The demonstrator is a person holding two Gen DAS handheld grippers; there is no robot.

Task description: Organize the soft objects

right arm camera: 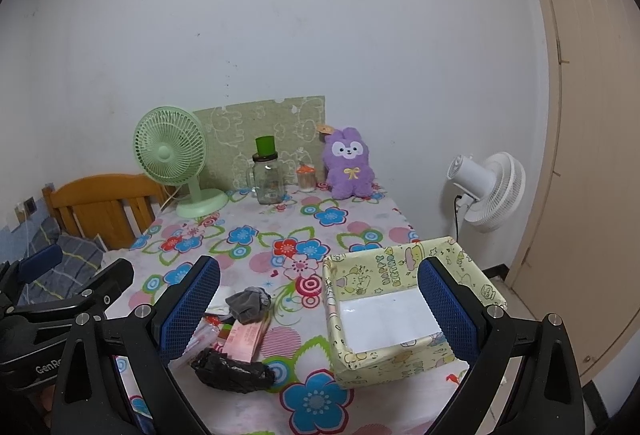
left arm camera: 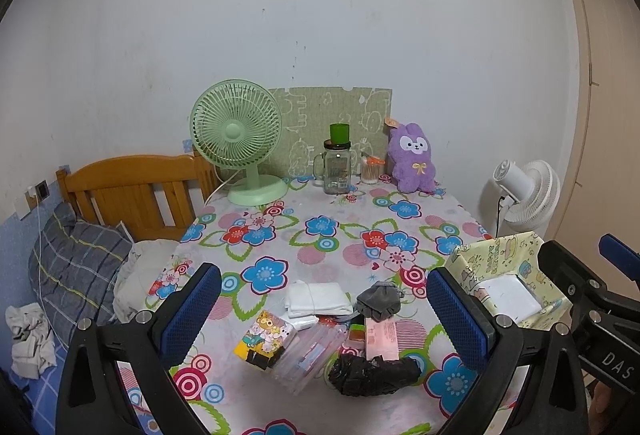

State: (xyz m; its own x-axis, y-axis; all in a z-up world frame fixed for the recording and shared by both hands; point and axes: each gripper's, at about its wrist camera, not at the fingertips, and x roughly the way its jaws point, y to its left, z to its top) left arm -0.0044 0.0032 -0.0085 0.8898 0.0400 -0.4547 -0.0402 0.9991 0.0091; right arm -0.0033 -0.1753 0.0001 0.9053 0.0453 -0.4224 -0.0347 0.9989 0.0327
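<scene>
Small things lie together at the table's near middle: a white folded cloth (left arm camera: 316, 297), a grey bundled sock (left arm camera: 378, 300) (right arm camera: 249, 302), a black crumpled plastic bag (left arm camera: 374, 375) (right arm camera: 233, 374), a cartoon tissue pack (left arm camera: 266, 341), clear packets (left arm camera: 308, 355) and a pink pack (left arm camera: 382, 339) (right arm camera: 244, 341). A yellow cartoon-patterned open box (right arm camera: 400, 315) (left arm camera: 508, 275) stands at the right. A purple plush bunny (left arm camera: 414, 159) (right arm camera: 350, 165) sits at the back. My left gripper (left arm camera: 324, 319) is open above the pile. My right gripper (right arm camera: 318, 315) is open, empty, its right finger over the box.
The floral tablecloth (left arm camera: 320, 235) covers the table. At the back stand a green desk fan (left arm camera: 240, 147), a glass jar with green cup (left arm camera: 337, 167) and a small toothpick jar (left arm camera: 371, 169). A bed with pillow (left arm camera: 76, 267) lies left. A white floor fan (right arm camera: 490, 187) stands right.
</scene>
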